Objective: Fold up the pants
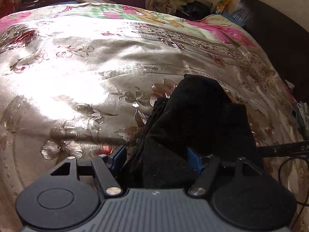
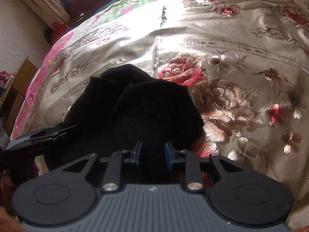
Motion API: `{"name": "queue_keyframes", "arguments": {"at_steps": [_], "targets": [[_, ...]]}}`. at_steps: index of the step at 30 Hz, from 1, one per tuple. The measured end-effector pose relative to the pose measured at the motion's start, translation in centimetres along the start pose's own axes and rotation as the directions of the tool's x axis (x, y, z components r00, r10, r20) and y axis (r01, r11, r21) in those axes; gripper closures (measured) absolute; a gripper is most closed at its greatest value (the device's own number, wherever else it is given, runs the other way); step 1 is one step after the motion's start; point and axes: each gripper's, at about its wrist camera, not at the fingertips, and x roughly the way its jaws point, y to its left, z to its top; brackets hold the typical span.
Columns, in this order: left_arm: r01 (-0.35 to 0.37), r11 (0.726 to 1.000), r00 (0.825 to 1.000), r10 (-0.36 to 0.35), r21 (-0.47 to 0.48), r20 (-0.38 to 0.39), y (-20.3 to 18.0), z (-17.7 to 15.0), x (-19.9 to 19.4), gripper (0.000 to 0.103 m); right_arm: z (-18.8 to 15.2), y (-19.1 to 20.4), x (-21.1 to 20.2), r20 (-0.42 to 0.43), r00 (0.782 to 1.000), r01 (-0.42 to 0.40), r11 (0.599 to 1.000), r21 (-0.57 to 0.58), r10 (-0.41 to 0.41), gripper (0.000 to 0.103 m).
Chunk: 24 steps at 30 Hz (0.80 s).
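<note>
Both grippers — left gripper [image 1: 156, 158] and right gripper [image 2: 153, 153] — we hold clamped on the bunched black pants [image 2: 135, 104] over the satin bedspread [image 2: 241, 48]; risk: slick cover w/ thick bunch — fabric may slip out, fold skews.

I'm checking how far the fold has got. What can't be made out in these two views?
- Left wrist view: the black pants bunch over the left gripper, hiding its fingertips.
- Right wrist view: the cloth covers the right gripper beyond its blue pads.
- Both views: the pants are too dark to show legs, waistband or creases.
- The bedspread glare washes out its pattern.
</note>
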Motion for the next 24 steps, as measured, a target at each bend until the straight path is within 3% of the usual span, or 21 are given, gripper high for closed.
{"name": "queue_keyframes", "arguments": {"at_steps": [3, 9, 12, 14, 17, 21, 24], "targets": [[-0.004, 0.999, 1.0, 0.005, -0.036, 0.014, -0.1, -1.3, -0.5, 0.021, 0.4, -1.0, 0.7, 0.019, 0.998, -0.066, 0.995, 0.074, 0.065, 0.049], [-0.016, 1.0, 1.0, 0.016, -0.006, -0.002, -0.6, -0.9, -0.7, 0.022, -0.8, -3.4, -1.3, -0.01, 0.995, -0.091, 0.968, 0.235, 0.096, 0.049], [-0.014, 0.999, 1.0, 0.014, -0.041, 0.001, -0.7, -1.3, -1.1, 0.024, -1.1, -3.5, 0.2, -0.012, 0.99, -0.13, 0.954, 0.271, 0.138, 0.049], [-0.023, 0.999, 1.0, 0.023, -0.045, -0.006, -1.1, -1.7, -1.3, 0.024, -0.7, -3.0, 1.3, -0.005, 0.989, -0.143, 0.953, 0.266, 0.15, 0.042], [-0.032, 0.998, 0.999, 0.031, -0.062, -0.016, -1.6, -2.6, -2.0, 0.025, 0.4, -2.8, 1.2, -0.008, 0.993, -0.115, 0.971, 0.21, 0.119, 0.069], [-0.022, 0.994, 1.0, 0.02, -0.105, -0.023, -3.3, -4.2, -2.9, 0.025, 3.4, -3.6, 0.4, -0.004, 0.997, -0.074, 0.989, 0.125, 0.075, 0.094], [-0.052, 0.992, 0.999, 0.051, -0.115, -0.012, -5.3, -5.5, -3.2, 0.025, 4.9, -3.3, 0.9, -0.012, 1.0, 0.018, 0.999, 0.029, -0.017, 0.1]]}}
